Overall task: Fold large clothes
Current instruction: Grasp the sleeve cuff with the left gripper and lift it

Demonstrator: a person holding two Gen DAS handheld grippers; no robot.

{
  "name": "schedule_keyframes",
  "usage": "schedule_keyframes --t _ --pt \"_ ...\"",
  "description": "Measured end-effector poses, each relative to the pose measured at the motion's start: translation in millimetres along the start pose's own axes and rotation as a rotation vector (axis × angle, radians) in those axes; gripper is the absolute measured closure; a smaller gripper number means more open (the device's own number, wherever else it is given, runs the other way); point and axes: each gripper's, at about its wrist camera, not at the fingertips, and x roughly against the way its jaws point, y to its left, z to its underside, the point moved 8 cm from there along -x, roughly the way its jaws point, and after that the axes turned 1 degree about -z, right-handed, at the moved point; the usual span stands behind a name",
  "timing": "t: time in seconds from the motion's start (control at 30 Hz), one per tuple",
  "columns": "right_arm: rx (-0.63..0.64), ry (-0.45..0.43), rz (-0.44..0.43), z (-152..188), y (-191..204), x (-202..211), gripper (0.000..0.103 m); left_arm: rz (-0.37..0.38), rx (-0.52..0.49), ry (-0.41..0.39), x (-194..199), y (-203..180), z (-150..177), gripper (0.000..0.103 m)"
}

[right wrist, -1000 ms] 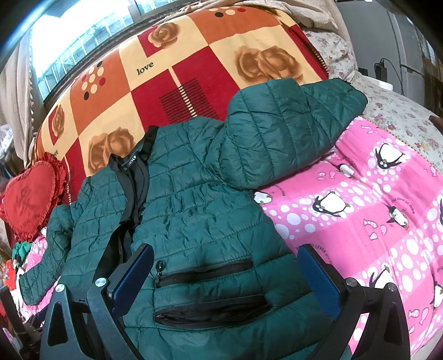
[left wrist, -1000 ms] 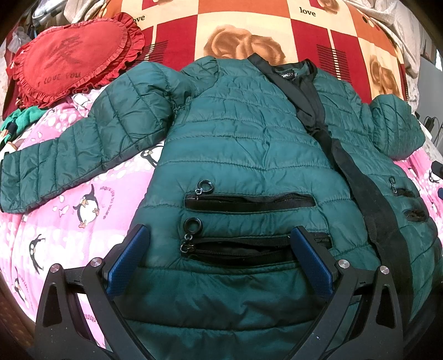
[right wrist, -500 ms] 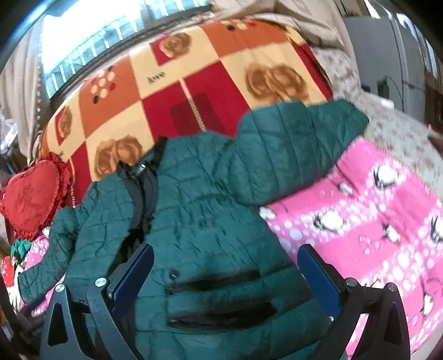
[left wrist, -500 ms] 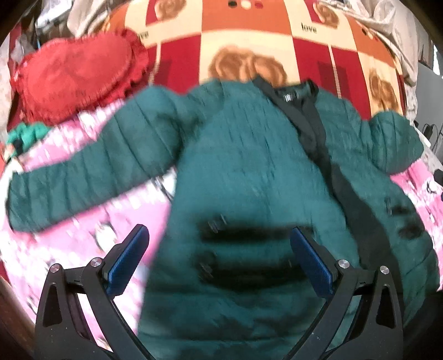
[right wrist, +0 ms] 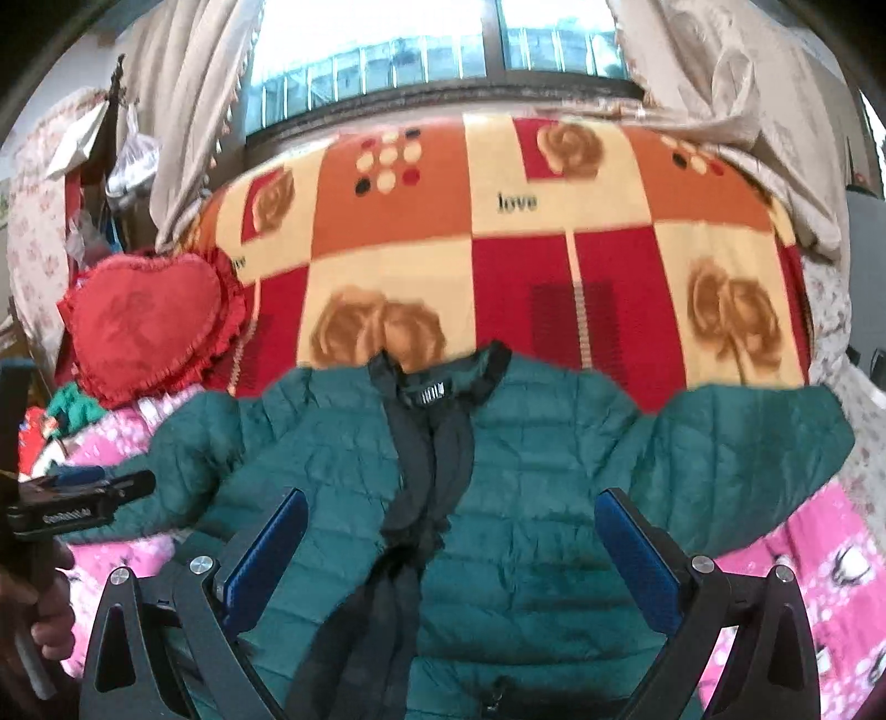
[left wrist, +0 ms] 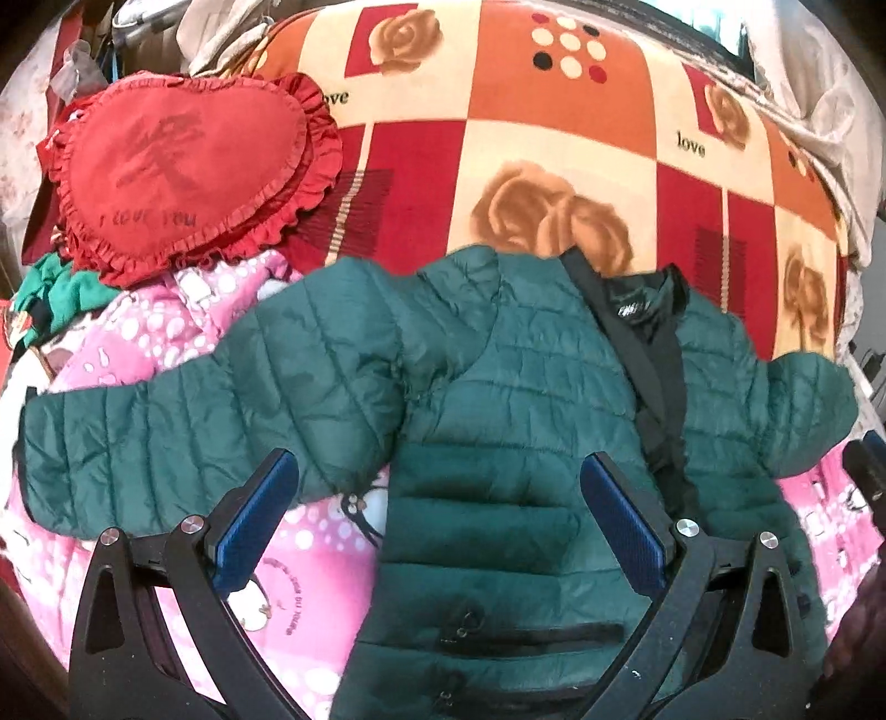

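Observation:
A dark green quilted jacket (left wrist: 498, 421) lies front up on the bed, black zip placket down the middle, collar toward the far side. Its left sleeve (left wrist: 183, 443) stretches out to the left over the pink sheet; its right sleeve (right wrist: 742, 459) lies out to the right. My left gripper (left wrist: 437, 515) is open and empty, above the jacket's left chest and armpit. My right gripper (right wrist: 451, 548) is open and empty, above the placket (right wrist: 426, 476). The jacket also fills the right wrist view (right wrist: 542, 487). The left gripper's body (right wrist: 72, 498) shows at that view's left edge.
A pink penguin-print sheet (left wrist: 310, 554) covers the bed. A red, orange and cream rose blanket (left wrist: 554, 166) lies beyond the collar. A red heart-shaped cushion (left wrist: 177, 166) sits at the far left. A window and curtains (right wrist: 432, 50) stand behind the bed.
Both grippers have pulled back and tilted up, so the jacket's collar and both sleeves sit lower in view and the pockets are near the bottom edge. The jacket has not moved.

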Motion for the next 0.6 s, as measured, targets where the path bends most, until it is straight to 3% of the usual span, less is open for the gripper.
schedule_keyframes --t 0.03,0.13,0.2,0.23,0.3,0.5,0.6 --pt "-0.021 0.053 -0.025 5.0 1.4 -10.1 0.000 -0.009 -0.006 0.001 -4.7 -1.8 4.0 0.001" --pt "-0.045 0.088 -0.053 14.1 6.5 -18.7 0.000 -0.066 -0.035 0.022 -29.6 4.4 26.4 0.001" --pt "-0.027 0.117 -0.058 19.1 13.1 -26.7 0.000 -0.150 -0.043 0.087 -46.1 16.9 42.4 0.001" --pt "-0.007 0.128 -0.053 20.6 17.8 -30.6 0.000 -0.150 -0.023 0.132 -51.5 21.4 46.3 0.001" --pt "0.032 0.149 -0.043 26.7 22.3 -36.0 0.000 -0.089 0.038 0.133 -50.8 29.0 43.3 0.001" --pt "0.084 0.264 -0.038 52.2 32.3 -54.1 0.000 -0.136 0.226 0.099 -34.4 90.3 24.7 0.001" --pt "0.096 0.296 -0.029 60.6 30.3 -55.8 0.000 -0.194 0.346 0.076 -18.1 145.7 15.6 0.001"
